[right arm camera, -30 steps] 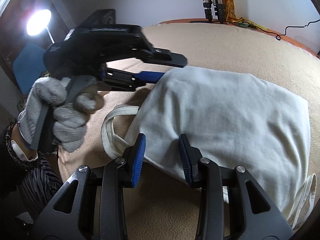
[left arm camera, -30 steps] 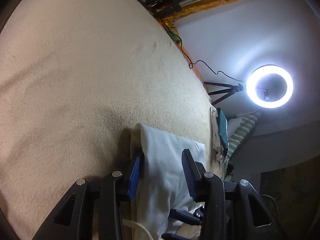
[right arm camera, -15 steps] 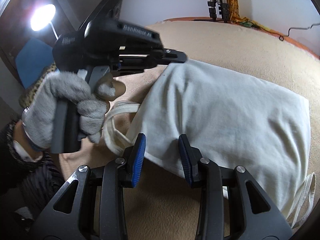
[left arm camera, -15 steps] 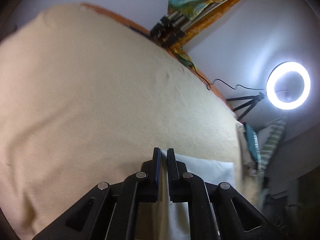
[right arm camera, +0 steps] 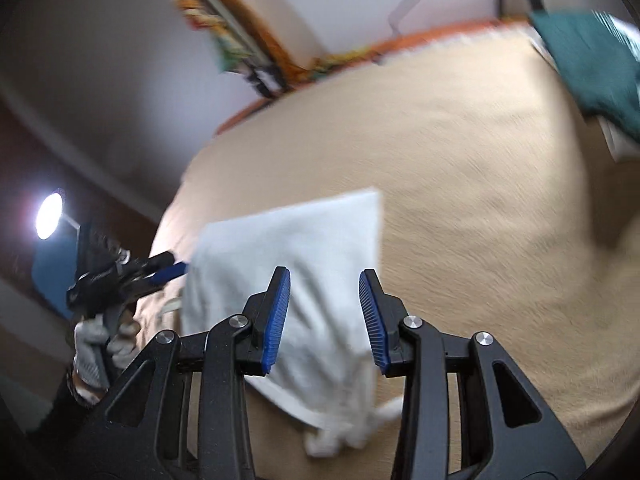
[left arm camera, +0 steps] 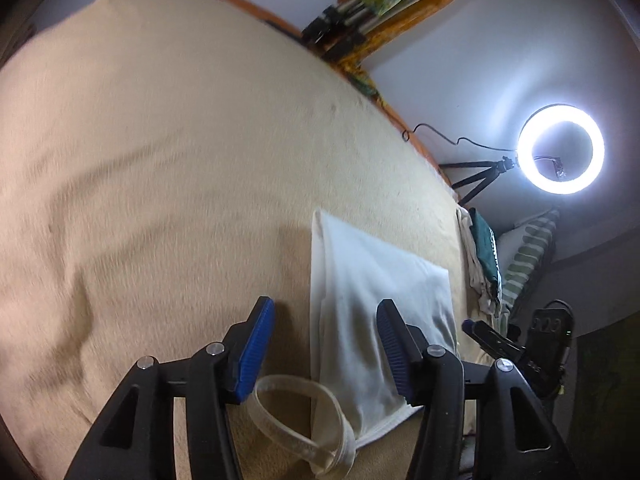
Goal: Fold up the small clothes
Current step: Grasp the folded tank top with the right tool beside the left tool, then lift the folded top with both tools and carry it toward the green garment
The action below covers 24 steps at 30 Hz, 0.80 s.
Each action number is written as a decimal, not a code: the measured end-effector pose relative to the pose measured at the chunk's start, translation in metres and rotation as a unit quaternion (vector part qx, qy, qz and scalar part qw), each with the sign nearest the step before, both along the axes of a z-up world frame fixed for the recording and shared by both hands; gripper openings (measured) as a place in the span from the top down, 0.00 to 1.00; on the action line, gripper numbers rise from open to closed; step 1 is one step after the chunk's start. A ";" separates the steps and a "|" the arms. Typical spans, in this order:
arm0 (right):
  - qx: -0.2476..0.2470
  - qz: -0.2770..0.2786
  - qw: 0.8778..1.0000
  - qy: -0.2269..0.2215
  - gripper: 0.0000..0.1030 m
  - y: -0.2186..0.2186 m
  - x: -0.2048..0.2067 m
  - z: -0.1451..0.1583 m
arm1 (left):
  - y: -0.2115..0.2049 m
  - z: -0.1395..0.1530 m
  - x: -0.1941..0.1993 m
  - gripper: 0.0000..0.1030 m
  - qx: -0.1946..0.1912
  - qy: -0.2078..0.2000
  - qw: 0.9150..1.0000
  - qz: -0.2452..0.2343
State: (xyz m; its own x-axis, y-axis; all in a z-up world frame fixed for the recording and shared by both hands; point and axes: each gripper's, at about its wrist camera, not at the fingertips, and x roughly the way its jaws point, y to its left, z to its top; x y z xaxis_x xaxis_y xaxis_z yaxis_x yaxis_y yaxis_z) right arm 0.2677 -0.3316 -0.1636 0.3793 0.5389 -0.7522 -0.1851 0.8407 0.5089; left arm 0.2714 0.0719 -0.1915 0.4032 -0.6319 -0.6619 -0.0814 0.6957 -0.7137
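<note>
A folded white garment (left arm camera: 372, 280) lies flat on the beige blanket (left arm camera: 168, 168); a looped strap (left arm camera: 288, 420) sticks out at its near end. My left gripper (left arm camera: 326, 344) is open and empty, hovering over the garment's near left edge. In the right wrist view the same garment (right arm camera: 296, 248) shows blurred. My right gripper (right arm camera: 324, 316) is open and empty above its near right part. The left gripper (right arm camera: 168, 268), held by a gloved hand, shows at the garment's left side. The right gripper's tip (left arm camera: 492, 336) shows at the garment's right.
A pile of clothes with a dark green piece (left arm camera: 486, 256) lies at the blanket's right edge, also in the right wrist view (right arm camera: 592, 68). A lit ring light (left arm camera: 560, 148) on a tripod stands beyond it. A lamp (right arm camera: 50, 216) shines at the left.
My left gripper was shut on the garment's edge half a second ago; now it has opened and let go. My right gripper has swung away and up, its view now blurred.
</note>
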 end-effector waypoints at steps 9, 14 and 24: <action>0.027 0.011 0.999 0.043 0.63 -0.004 0.006 -0.025 | -0.013 -0.010 -0.003 0.50 -0.049 0.021 0.998 -0.024; 0.074 0.010 0.996 0.051 0.63 -0.006 0.021 -0.032 | -0.024 -0.013 0.002 0.60 -0.052 0.017 0.998 -0.043; 0.079 0.017 0.996 0.043 0.80 0.006 0.026 -0.036 | -0.036 -0.012 0.008 0.86 -0.013 0.002 0.999 -0.053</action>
State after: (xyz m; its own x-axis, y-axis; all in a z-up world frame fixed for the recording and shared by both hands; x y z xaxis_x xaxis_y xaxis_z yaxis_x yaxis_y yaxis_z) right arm 0.2936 -0.3256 -0.1995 0.2973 0.6641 -0.6860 -0.1620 0.7431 0.6492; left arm 0.2794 0.0362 -0.2031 0.3299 -0.6877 -0.6466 -0.0120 0.6819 -0.7313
